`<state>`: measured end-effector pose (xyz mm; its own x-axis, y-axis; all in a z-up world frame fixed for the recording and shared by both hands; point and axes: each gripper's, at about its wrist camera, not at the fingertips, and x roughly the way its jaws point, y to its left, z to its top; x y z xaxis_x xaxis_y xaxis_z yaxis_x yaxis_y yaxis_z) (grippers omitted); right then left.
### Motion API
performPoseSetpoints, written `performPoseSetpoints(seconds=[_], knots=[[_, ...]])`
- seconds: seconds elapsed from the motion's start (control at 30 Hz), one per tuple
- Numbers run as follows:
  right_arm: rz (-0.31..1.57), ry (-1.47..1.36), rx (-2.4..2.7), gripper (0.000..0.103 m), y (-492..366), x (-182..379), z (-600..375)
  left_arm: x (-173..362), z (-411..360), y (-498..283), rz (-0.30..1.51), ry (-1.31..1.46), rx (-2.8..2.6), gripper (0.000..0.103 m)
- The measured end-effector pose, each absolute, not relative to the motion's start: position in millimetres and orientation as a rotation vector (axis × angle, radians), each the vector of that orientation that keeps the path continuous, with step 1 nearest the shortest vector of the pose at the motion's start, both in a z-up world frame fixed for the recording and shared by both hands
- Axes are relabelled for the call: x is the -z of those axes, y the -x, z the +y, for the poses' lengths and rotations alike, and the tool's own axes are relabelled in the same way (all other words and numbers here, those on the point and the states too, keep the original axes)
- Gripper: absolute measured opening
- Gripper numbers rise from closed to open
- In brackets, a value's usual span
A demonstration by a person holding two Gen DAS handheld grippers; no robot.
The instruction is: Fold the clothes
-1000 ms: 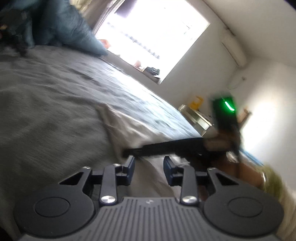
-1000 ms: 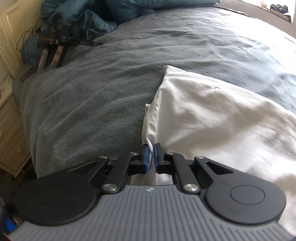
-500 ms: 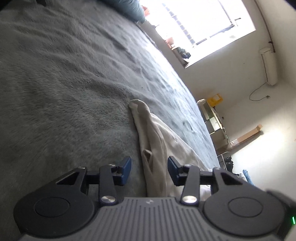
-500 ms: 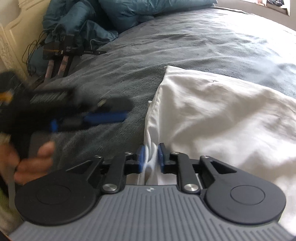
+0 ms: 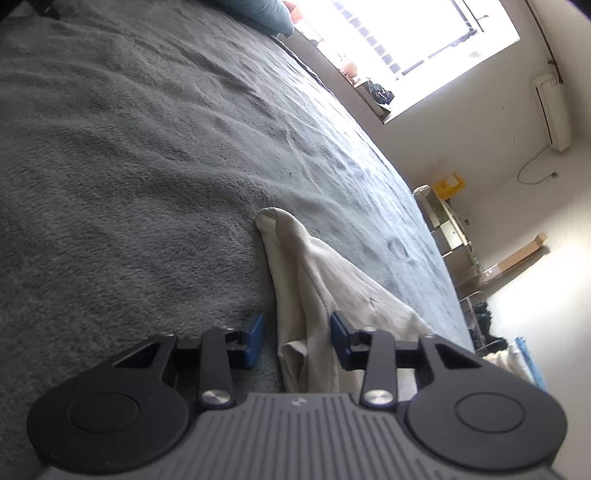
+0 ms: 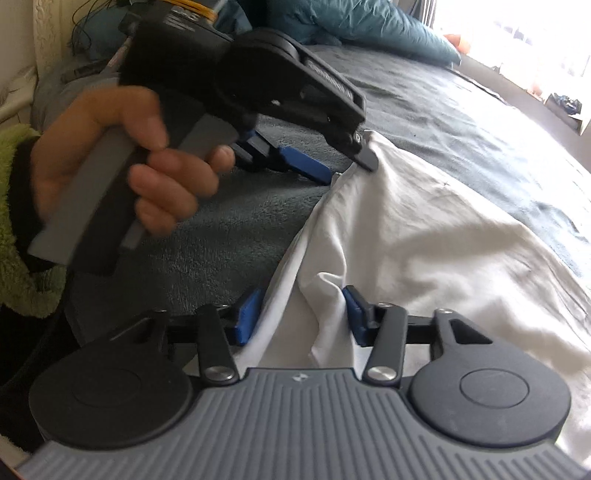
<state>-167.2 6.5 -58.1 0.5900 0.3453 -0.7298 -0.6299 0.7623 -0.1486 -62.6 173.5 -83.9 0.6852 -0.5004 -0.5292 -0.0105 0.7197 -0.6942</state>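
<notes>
A white garment (image 6: 424, 229) lies spread on the grey blanket (image 6: 443, 103) of a bed. My right gripper (image 6: 301, 317) straddles a raised fold of its near left edge. Its jaws are opening and the blue pads stand off the cloth. Further along that edge, my left gripper (image 6: 349, 168), held in a hand (image 6: 110, 147), sits at the garment's far corner. In the left wrist view the left gripper (image 5: 297, 341) has the garment (image 5: 332, 280) edge between its jaws. They are closing, with the left pad still apart from the cloth.
Teal bedding (image 6: 351, 22) is piled at the head of the bed. A green fleece sleeve (image 6: 14, 229) fills the left edge of the right wrist view. Past the bed's far side are a bright window (image 5: 406, 29) and a shelf unit (image 5: 447, 229).
The right jaws, shut on the garment's edge a second ago, have parted. The left gripper swung across to the garment's left edge and narrowed around it.
</notes>
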Motion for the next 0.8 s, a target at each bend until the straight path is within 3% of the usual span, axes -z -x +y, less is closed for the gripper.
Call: performPoseSetpoints(seconds=[0.07, 0.17, 0.53, 0.8], knots=[[0.732, 0.413, -0.57, 0.015, 166.6, 57.8, 3.5, 83.3, 171.9, 66.8, 0.775, 0.711, 0.299, 0.021], [0.717, 0.392, -0.554, 0.007, 165.1, 54.8, -3.2, 81.4, 171.8, 72.5, 0.764, 0.724, 0.288, 0.009], [0.628, 0.18, -0.495, 0.004, 176.7, 29.5, -55.1, 20.3, 130.8, 77.2, 0.674, 0.611, 0.328, 0.006], [0.554, -0.032, -0.42, 0.003, 188.7, 6.9, -130.7, -22.0, 45.7, 66.4, 0.66, 0.459, 0.402, 0.006]])
